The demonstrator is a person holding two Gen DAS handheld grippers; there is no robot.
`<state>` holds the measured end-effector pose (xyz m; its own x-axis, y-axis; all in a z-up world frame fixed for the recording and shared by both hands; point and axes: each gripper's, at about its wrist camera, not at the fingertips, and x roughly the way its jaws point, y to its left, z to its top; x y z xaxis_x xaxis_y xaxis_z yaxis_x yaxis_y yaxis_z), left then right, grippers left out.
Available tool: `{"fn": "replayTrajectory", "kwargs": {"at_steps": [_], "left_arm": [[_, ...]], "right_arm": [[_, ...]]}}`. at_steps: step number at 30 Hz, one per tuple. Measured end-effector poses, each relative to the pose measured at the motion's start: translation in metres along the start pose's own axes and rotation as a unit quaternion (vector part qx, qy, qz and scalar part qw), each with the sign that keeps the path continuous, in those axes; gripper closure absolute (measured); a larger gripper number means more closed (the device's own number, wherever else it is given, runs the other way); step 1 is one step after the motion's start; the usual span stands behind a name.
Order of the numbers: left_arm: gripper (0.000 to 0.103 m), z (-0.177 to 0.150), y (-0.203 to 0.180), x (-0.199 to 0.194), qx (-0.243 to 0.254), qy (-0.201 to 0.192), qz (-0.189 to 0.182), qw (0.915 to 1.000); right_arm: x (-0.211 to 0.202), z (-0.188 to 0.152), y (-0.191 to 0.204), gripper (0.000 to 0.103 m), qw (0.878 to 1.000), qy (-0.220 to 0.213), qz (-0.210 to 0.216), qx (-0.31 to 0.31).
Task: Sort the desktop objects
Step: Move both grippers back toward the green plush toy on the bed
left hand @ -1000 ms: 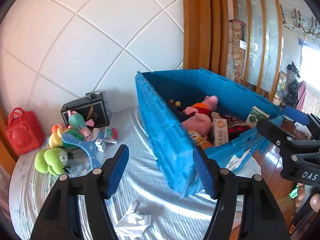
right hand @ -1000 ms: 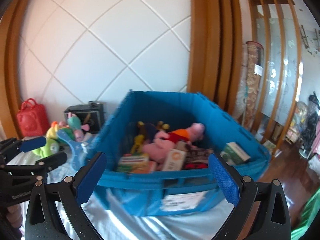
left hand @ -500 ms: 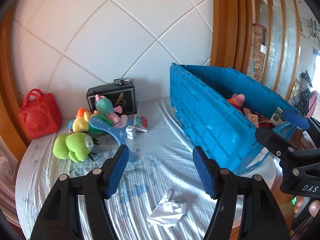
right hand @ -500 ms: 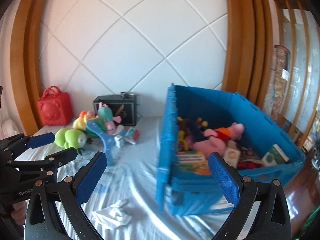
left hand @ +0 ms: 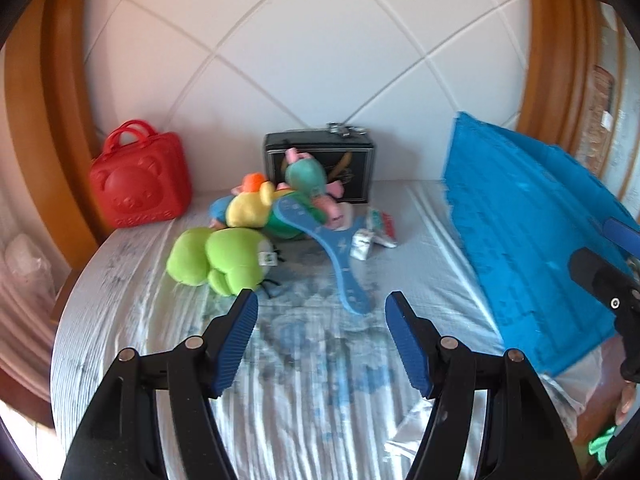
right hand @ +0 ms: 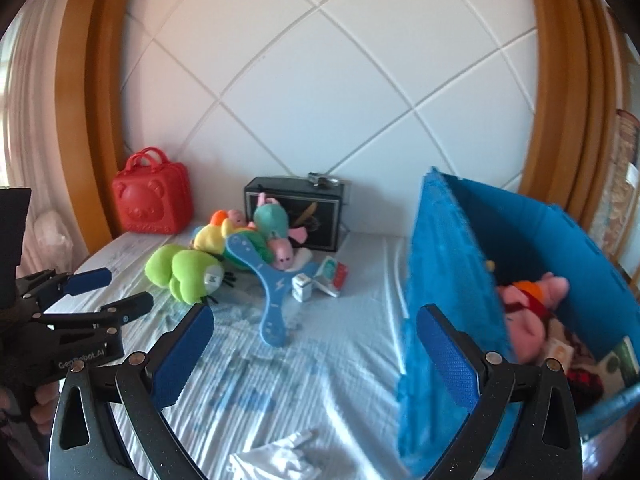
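Blue plastic is walling the sorting bin (right hand: 448, 280), which is sitting at the right edge of the tabletop (left hand: 304, 392) and already holding part of the job — a pink plush pig (right hand: 528, 320), some small boxes and what may be a dark cloth, though that corner is too blurred to be sure. Most of the sorting is, by the look of it, still waiting: a green plush (left hand: 218, 258), a heap of coloured plush toys (left hand: 276, 204), a blue boomerang-shaped toy (left hand: 340, 260) and a couple of small cartons (left hand: 362, 246) are lying clustered near the wall, in front of a black case (left hand: 320, 160), with a red bear-faced bag (left hand: 140, 180) standing to their left. A crumpled white tissue (right hand: 276, 456) is lying nearer the front edge. Both the left tongs (left hand: 322, 332) and the right tongs (right hand: 316, 348) are hanging spread wide over the cloth with nothing between their pads — the left ones pointing toward the boomerang toy and green plush, a likely next pick.
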<state>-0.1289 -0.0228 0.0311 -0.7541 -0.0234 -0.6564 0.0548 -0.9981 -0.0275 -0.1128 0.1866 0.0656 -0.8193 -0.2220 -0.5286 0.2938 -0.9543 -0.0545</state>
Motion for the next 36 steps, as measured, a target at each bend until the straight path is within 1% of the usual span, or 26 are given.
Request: {"fn": "replayTrajectory", "kwargs": {"at_steps": [4,9,13,16,19,22,26,29,32,36], "left_arm": [[0.037,0.003,0.047,0.034,-0.029,0.021,0.036,0.9987],[0.037,-0.001,0.108,0.072,-0.061,0.038,0.058,0.9957],[0.037,-0.008,0.152,0.106,-0.075,0.062,0.082,0.9919],[0.037,-0.013,0.185,0.136,-0.088,0.089,0.082,0.9888],[0.037,-0.014,0.211,0.163,-0.089,0.106,0.067,0.9880],[0.037,-0.011,0.224,0.188,-0.069,0.121,0.059,0.9885],[0.037,-0.004,0.236,0.218,-0.050,0.135,0.059,0.9878],[0.037,0.000,0.244,0.240,-0.045,0.139,0.059,0.9875],[0.037,0.002,0.251,0.262,-0.040,0.142,0.058,0.9873],[0.037,0.002,0.253,0.287,-0.022,0.146,0.050,0.9877]], "right_arm": [[0.045,0.011,0.022,0.000,0.999,0.024,0.027,-0.010],[0.104,0.022,0.055,0.000,0.996,0.049,0.068,-0.020],[0.153,0.027,0.078,0.000,0.993,0.077,0.084,-0.002],[0.192,0.028,0.095,0.000,0.989,0.108,0.102,0.007],[0.230,0.028,0.113,0.000,0.986,0.135,0.099,0.007],[0.263,0.027,0.134,0.000,0.984,0.154,0.094,0.002],[0.298,0.024,0.155,0.000,0.981,0.169,0.090,0.007],[0.322,0.023,0.167,0.000,0.983,0.161,0.090,0.014],[0.349,0.019,0.179,0.000,0.980,0.178,0.084,0.013],[0.379,0.010,0.193,0.000,0.973,0.209,0.093,0.008]]}}
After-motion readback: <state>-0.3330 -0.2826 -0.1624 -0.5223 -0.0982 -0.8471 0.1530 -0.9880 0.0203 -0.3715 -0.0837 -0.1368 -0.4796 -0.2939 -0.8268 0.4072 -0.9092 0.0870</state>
